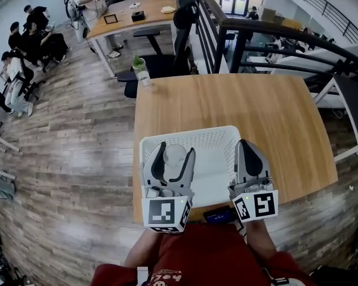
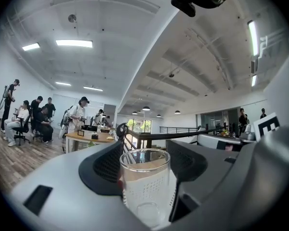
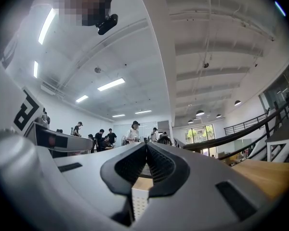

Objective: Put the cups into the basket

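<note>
Left tool point(image 1: 174, 154) is closed on a clear glass cup point(image 2: 145, 186), which is held upright between the two dark pads with its open mouth on top. The grip is taken on the cup's sides, probably so that it can be set down on its base. Right tool point(image 1: 246, 146) is shut on the right-hand wall of the white perforated basket point(image 1: 191, 133). A strip of that wall is seen pinched between its pads in the right gripper view, and the hold is judged to be there to keep the light basket from sliding while the cup is brought in. From the head view the cup is seen over the basket's left part, but whether its base rests on the basket floor cannot be told. The basket is set at the near edge of the wooden bench point(image 1: 262, 112), close to the person. At the bench's far left corner a small clear thing point(image 1: 145, 77) is made out, perhaps a second cup, too small to be sure.
</note>
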`<state>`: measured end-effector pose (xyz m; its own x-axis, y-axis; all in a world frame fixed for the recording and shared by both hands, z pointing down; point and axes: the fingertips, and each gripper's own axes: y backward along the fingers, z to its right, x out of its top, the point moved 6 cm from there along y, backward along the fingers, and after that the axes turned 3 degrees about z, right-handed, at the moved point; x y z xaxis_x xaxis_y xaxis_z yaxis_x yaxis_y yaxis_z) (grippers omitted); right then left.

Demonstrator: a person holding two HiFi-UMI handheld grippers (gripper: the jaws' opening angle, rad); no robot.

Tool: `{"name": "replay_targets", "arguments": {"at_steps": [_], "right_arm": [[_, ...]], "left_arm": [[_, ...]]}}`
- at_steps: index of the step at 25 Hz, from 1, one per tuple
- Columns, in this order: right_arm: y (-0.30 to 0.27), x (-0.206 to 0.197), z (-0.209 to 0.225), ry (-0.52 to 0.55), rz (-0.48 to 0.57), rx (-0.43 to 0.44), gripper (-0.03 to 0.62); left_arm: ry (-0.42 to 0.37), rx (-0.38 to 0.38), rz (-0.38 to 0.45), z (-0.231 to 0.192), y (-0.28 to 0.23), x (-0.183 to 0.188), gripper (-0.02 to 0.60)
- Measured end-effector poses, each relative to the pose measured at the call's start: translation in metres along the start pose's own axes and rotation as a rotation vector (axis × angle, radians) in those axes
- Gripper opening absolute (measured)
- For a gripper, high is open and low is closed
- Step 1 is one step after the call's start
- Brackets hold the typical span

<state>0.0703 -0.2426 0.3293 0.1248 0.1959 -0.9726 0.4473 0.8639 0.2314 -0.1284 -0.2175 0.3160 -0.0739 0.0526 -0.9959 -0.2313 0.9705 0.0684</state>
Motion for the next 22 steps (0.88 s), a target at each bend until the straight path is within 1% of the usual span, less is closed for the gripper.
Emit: {"name": "replay_targets", "arguments": {"at_steps": [5, 10, 14, 22], "right_arm": [[-0.010, -0.004, -0.003, 0.001, 0.002, -0.021, 0.011], [-0.012, -0.004, -0.004, 0.004, 0.001, -0.060, 0.011], [-0.010, -0.006, -0.004, 0.018, 0.007, -0.077, 0.011], [0.000, -0.013, 0.011, 0.002, -0.008, -0.074, 0.011]], "left_arm": [[0.009, -0.060, -0.008, -0.008, -0.010, -0.004, 0.291], [0.018, -0.139, -0.020, -0.013, -0.019, -0.006, 0.291], [0.005, -0.201, -0.029, -0.015, -0.024, -0.014, 0.291], [-0.005, -0.263, -0.063, -0.004, -0.032, -0.030, 0.291]]}}
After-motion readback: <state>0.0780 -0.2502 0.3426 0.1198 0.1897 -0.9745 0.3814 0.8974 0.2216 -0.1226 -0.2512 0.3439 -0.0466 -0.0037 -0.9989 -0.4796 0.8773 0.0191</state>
